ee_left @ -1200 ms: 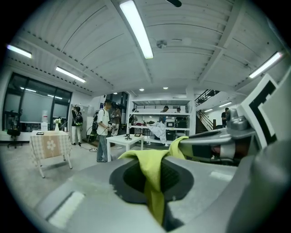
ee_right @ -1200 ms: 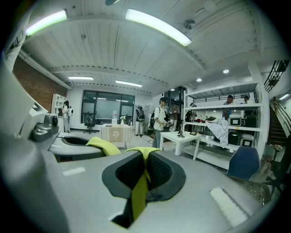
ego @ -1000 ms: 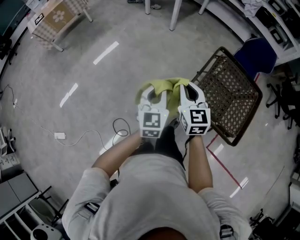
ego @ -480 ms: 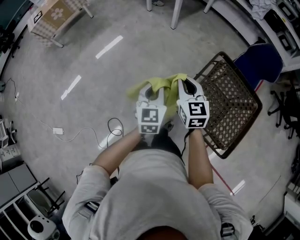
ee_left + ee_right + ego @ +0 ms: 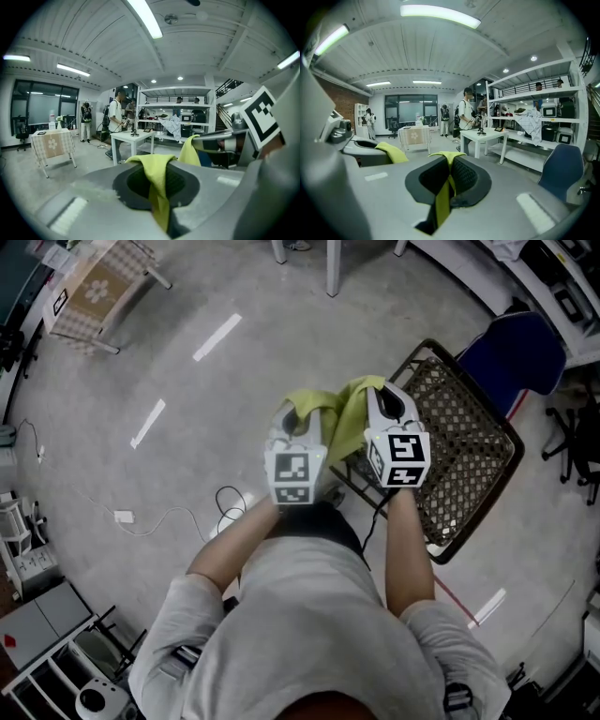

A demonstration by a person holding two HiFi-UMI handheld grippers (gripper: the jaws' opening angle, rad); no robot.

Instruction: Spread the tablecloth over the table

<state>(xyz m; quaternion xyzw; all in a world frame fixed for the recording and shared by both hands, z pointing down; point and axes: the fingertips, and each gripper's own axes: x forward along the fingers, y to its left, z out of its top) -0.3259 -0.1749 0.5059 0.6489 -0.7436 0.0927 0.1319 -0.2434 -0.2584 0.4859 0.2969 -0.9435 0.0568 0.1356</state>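
Left gripper point(image 5: 161, 206): jaws closed on a fold of the yellow-green cloth point(image 5: 154, 173). The fold rises out of the slit between the pads and drapes over their top edge.

Right gripper point(image 5: 440, 201): jaws likewise closed on the cloth, with a thin strip pinched in the slit and a small peak above it. Each gripper view catches the other gripper at its edge with a tuft of cloth on it — only part of each shows.

Head view: both grippers are held side by side, close together, in front of the person's chest, with the marker cubes facing up. The cloth is bunched between and ahead of the jaws, held in the air above the floor. Most of it is hidden behind the gripper bodies, so how much hangs below cannot be told.

On the floor to the right stands a brown mesh chair point(image 5: 464, 451), partly covered by the right gripper and arm. Beyond it is a blue chair point(image 5: 514, 348), its far side lost in clutter.

A white table point(image 5: 133, 137) stands ahead, well apart; only its legs show at the head view's top edge. A checked table point(image 5: 94, 287) sits at far upper left, also well apart. A cable point(image 5: 178, 514) loops on the floor left of the person. People stand near the shelves in the background — too small to make out.
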